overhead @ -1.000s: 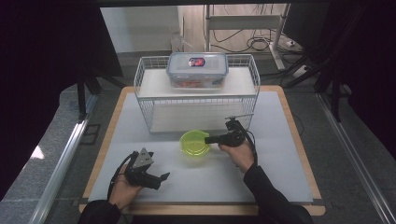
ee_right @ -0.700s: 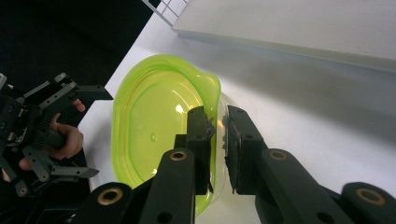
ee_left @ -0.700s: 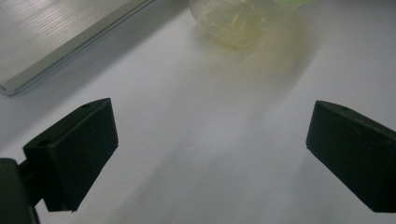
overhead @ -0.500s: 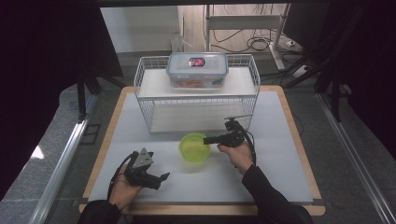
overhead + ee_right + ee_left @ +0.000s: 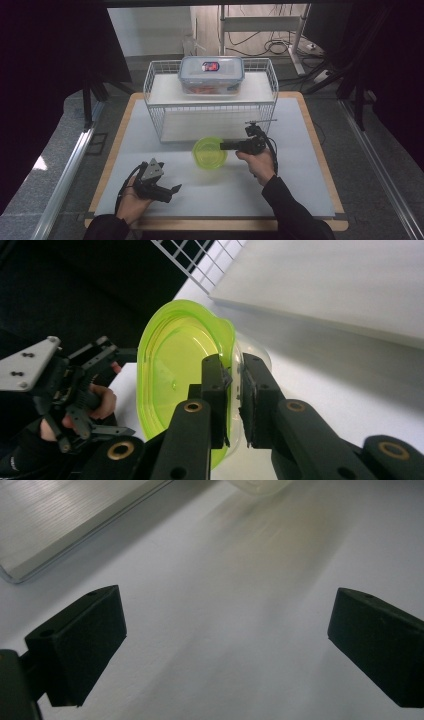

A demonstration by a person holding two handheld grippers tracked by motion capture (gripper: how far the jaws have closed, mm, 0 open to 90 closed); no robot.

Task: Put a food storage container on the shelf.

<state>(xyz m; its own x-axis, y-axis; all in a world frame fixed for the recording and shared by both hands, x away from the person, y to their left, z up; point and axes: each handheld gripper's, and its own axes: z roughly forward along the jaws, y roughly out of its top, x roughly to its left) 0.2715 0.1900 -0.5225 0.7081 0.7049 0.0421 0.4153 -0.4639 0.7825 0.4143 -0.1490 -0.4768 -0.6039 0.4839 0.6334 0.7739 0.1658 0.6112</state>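
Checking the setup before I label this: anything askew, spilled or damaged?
Nothing stands out. The green bowl sits on the mat, its rim pinched by the right hand-held gripper. The lidded container sits square on the wire rack. No spills.

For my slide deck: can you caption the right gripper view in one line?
Right gripper clamped on the rim of the green bowl, with the left gripper beyond.

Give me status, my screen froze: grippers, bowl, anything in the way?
Right gripper shut on green bowl rim. Left gripper open, holding nothing. Wire rack stands close behind bowl.
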